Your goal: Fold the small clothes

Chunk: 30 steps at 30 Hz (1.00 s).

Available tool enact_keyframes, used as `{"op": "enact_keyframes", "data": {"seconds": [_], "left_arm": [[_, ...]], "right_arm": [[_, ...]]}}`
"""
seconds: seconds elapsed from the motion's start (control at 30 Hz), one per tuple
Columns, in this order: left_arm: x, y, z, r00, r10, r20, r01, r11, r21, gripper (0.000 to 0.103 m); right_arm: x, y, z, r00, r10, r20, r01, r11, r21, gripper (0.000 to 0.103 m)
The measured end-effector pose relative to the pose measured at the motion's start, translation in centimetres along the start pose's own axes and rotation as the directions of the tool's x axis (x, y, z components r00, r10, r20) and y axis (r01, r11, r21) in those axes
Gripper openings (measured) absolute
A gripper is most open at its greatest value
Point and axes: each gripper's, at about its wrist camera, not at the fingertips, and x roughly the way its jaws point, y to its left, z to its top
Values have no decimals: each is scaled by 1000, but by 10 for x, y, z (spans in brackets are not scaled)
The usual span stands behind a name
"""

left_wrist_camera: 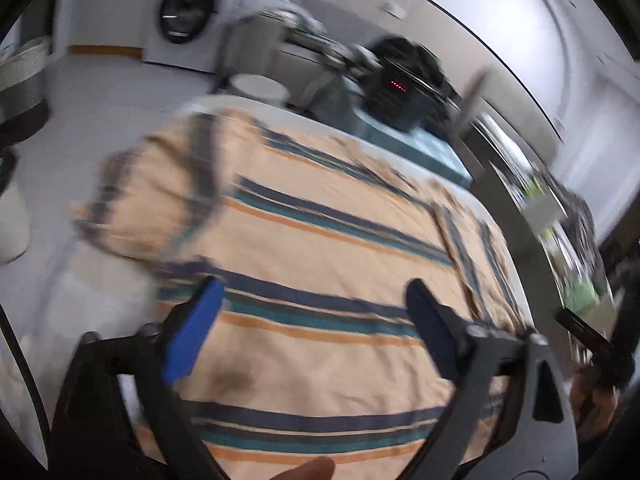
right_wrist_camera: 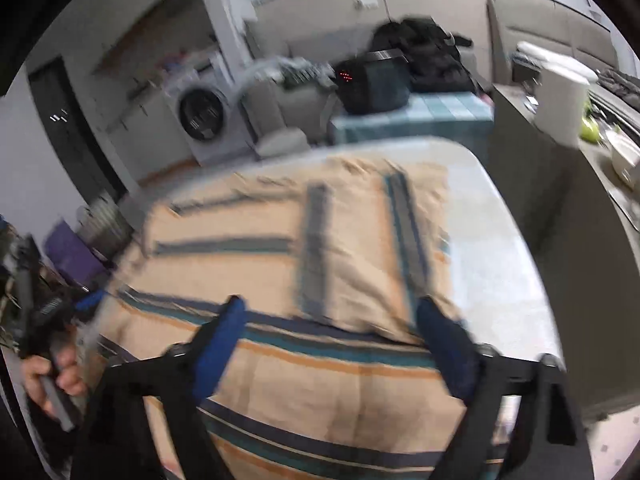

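No legible text, brand, or label appears in either view. The only sign-like marking is a cluster of red LED dots on the dark box-shaped appliance, which stands on the teal checked tablecloth at the far side. Motion blur prevents reading the dots as characters.

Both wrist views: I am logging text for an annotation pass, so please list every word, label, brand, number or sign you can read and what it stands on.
No text can be read in either view.
Black appliance on the checked cloth: a red dot display glows, too blurred to read as digits.
Washing machine: panel markings too small and blurred.
Striped shirt on the table: no print or label shows.
Left gripper and right gripper: no markings visible.
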Motion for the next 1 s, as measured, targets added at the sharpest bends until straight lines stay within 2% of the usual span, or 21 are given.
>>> {"op": "enact_keyframes", "data": {"seconds": [0.07,0.17,0.27,0.37,0.47,0.53,0.57,0.63,0.67,0.77,0.83,0.87,0.9,1.0], "left_arm": [[-12,34,8,999,23,31,-21,997,-79,102],[-20,87,16,998,57,34,-49,979,-196,102],[-19,136,20,997,73,28,-60,947,-317,102],[-8,183,25,997,82,10,-70,903,-425,102],[13,215,27,996,80,-46,-92,866,-491,102],[29,227,27,996,54,-72,-84,842,-532,92],[35,232,27,996,37,-82,-76,836,-544,89],[46,235,27,996,5,-90,-54,831,-553,74],[50,237,27,996,-5,-92,-48,825,-563,72],[55,237,22,998,-37,-53,-3,798,-602,52],[57,237,22,999,-21,-43,-9,798,-602,30],[56,235,23,1000,-9,-30,-11,802,-597,24],[55,230,26,1000,0,-11,-6,805,-593,11],[40,223,33,998,45,48,-7,800,-601,4]], "right_arm": [[-4,18,4,999,38,36,-38,999,16,100],[3,39,10,993,101,67,-105,993,60,100],[11,52,12,991,118,59,-122,990,71,100],[23,57,11,992,125,30,-127,989,77,100],[33,58,9,992,129,12,-130,989,67,100],[40,55,8,991,131,-1,-131,989,65,100],[44,52,7,991,135,-7,-134,989,67,100],[52,50,6,990,140,-20,-138,988,73,100],[55,48,5,990,139,-26,-137,988,74,100],[62,44,4,989,140,-36,-137,988,76,100],[64,40,2,989,145,-35,-142,986,84,100],[64,39,1,989,143,-36,-140,986,88,100],[67,37,0,989,141,-44,-137,986,92,100],[70,34,-3,988,145,-57,-139,986,97,100]]}}
